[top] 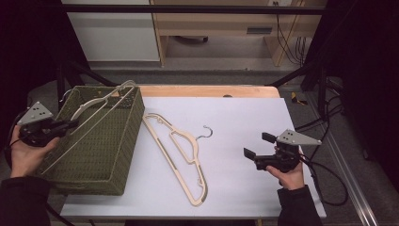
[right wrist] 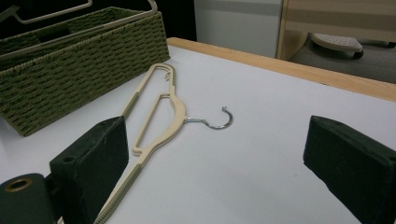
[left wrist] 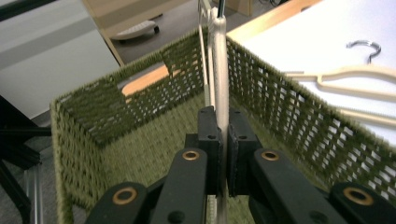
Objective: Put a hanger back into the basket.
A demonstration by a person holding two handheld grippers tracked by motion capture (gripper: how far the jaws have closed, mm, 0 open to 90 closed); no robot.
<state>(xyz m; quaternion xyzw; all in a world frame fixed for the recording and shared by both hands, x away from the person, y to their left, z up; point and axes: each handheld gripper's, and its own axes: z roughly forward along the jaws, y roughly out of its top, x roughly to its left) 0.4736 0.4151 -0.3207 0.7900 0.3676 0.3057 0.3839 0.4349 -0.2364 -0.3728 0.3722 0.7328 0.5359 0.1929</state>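
A cream hanger (top: 101,101) leans slanted inside the green woven basket (top: 123,141) at the table's left, its upper end poking over the far rim. My left gripper (top: 73,124) reaches over the basket's left wall and is shut on one thin bar of that hanger (left wrist: 219,60), black pads (left wrist: 208,126) pressed on either side. A second cream hanger (top: 181,150) with a metal hook lies flat on the white tabletop beside the basket. My right gripper (top: 258,145) hovers to its right, jaws wide open and empty; the flat hanger (right wrist: 161,109) lies ahead of it.
The white tabletop (top: 244,113) has a wooden strip along its far edge (top: 207,91). Cables hang off the right side (top: 329,188). Beyond the table stand a wooden desk and a white cabinet. The basket (right wrist: 79,70) sits at the table's left edge.
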